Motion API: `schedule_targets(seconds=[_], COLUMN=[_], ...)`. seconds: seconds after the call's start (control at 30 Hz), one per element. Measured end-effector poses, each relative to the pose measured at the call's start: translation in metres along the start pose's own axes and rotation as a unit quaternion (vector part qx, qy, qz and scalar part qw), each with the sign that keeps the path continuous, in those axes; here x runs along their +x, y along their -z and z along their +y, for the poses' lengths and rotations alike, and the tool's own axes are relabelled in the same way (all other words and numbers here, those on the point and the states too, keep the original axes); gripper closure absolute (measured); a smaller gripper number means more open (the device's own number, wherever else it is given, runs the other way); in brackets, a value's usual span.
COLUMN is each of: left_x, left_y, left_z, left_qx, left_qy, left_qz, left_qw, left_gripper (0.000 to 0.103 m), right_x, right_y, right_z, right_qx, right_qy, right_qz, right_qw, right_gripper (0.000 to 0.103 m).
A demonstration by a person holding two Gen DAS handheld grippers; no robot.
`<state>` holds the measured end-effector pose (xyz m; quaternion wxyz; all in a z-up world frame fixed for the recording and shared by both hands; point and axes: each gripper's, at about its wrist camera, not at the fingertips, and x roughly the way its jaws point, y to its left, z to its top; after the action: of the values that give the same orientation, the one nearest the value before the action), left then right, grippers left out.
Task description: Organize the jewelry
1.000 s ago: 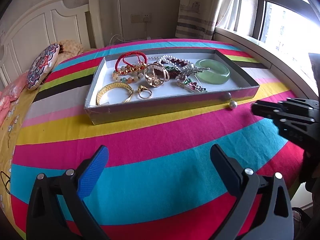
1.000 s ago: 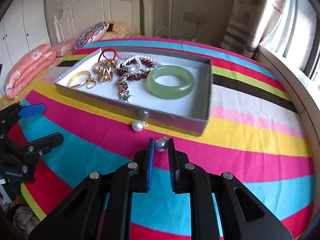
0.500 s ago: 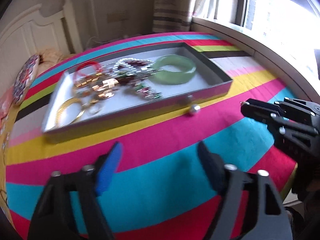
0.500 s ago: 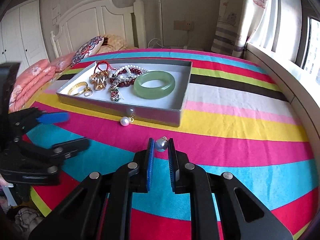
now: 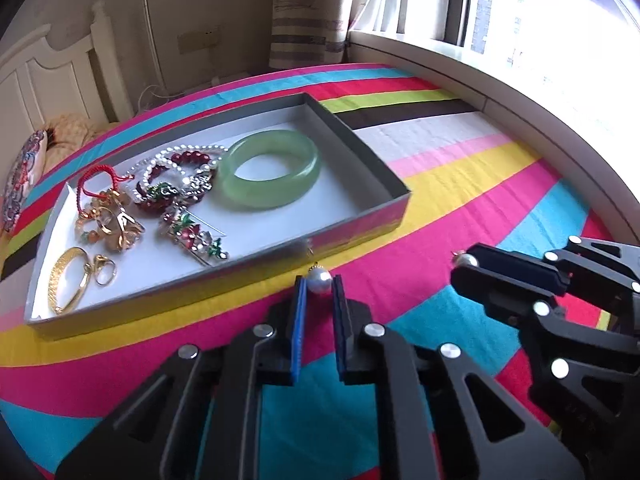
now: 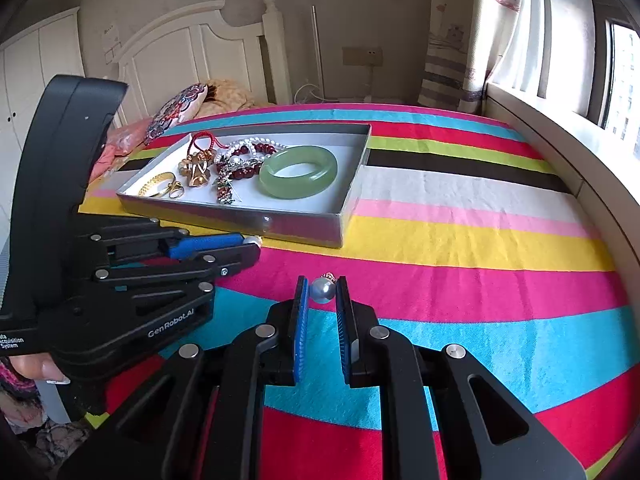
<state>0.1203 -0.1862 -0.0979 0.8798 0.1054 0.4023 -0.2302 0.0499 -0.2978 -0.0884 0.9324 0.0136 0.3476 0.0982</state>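
While the left gripper (image 5: 319, 285) pinches a white pearl (image 5: 319, 280) just beside the jewelry box (image 5: 360, 224), the right gripper (image 6: 322, 290) pinches a grey pearl (image 6: 323, 290) nearby.

Two wrist views, both low over the striped bedspread (image 5: 460, 184), tilted down.

Left wrist view looks from close along its own fingers toward the window (image 5: 560, 32), tray (image 5: 360, 232) just ahead. Right wrist view faces the headboard (image 6: 192, 52), tray (image 6: 304, 228) farther off. Shared: tray, green bangle (image 5: 272, 168) (image 6: 298, 172), curtain, and each other's gripper at the frame edge.
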Motion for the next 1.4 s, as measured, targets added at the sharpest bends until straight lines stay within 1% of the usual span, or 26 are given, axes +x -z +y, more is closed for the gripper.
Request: schedule_targets(seconds=[0.07,0.2,0.3,0.43,0.6,0.67,0.8,0.87,0.97,1.03,1.2,1.33,1.4], left_x=[-0.006,-0.023,-0.036,-0.046,-0.05,-0.048,-0.04,-0.035,-0.025,-0.015,0.003,0.014,0.014], left_y=[0.002,0.008,0.008,0.0,-0.02,-0.03,-0.053,-0.064,-0.078,-0.086,-0.094,-0.097,-0.096], left_z=[0.001,0.003,0.011,0.022,0.028,0.032,0.042,0.048,0.056,0.059,0.062,0.067,0.069], left_qx=[-0.002,0.006,-0.002,-0.01,-0.005,-0.006,-0.018,-0.026,-0.036,-0.038,-0.034,-0.038,-0.039], left_qy=[0.004,0.0,0.001,-0.003,-0.011,-0.008,0.0,0.014,0.032,0.029,0.016,0.013,0.011], left_qz=[-0.012,-0.035,-0.048,-0.059,-0.067,-0.067,-0.063,-0.059,-0.045,-0.036,-0.022,-0.017,-0.021], left_qw=[0.9999,0.9994,0.9988,0.9982,0.9976,0.9977,0.9979,0.9978,0.9978,0.9982,0.9991,0.9991,0.999], left_gripper=[0.091,0.091,0.091,0.091,0.091,0.091,0.091,0.091,0.091,0.091,0.091,0.091,0.09], right_x=[0.0,-0.001,-0.002,-0.004,-0.002,0.007,0.026,0.037,0.05,0.059,0.077,0.083,0.085], right_y=[0.0,-0.001,-0.005,-0.016,-0.043,-0.055,-0.069,-0.075,-0.081,-0.085,-0.093,-0.095,-0.096], right_z=[0.001,0.003,0.006,0.013,0.027,0.031,0.03,0.029,0.027,0.028,0.034,0.034,0.034], right_qx=[0.0,-0.003,-0.003,-0.012,-0.045,-0.062,-0.072,-0.077,-0.079,-0.082,-0.094,-0.091,-0.09], right_qy=[-0.001,-0.004,-0.012,-0.021,-0.021,-0.021,-0.018,-0.011,-0.016,-0.018,-0.013,-0.01,-0.006], right_qz=[-0.001,-0.005,-0.008,-0.016,-0.037,-0.037,-0.028,-0.024,-0.02,-0.014,-0.002,0.0,-0.001], right_qw=[1.0,1.0,1.0,1.0,0.998,0.997,0.997,0.997,0.997,0.996,0.996,0.996,0.996], right_gripper=[0.09,0.09,0.09,0.09,0.09,0.09,0.09,0.09,0.09,0.09,0.09,0.09,0.089])
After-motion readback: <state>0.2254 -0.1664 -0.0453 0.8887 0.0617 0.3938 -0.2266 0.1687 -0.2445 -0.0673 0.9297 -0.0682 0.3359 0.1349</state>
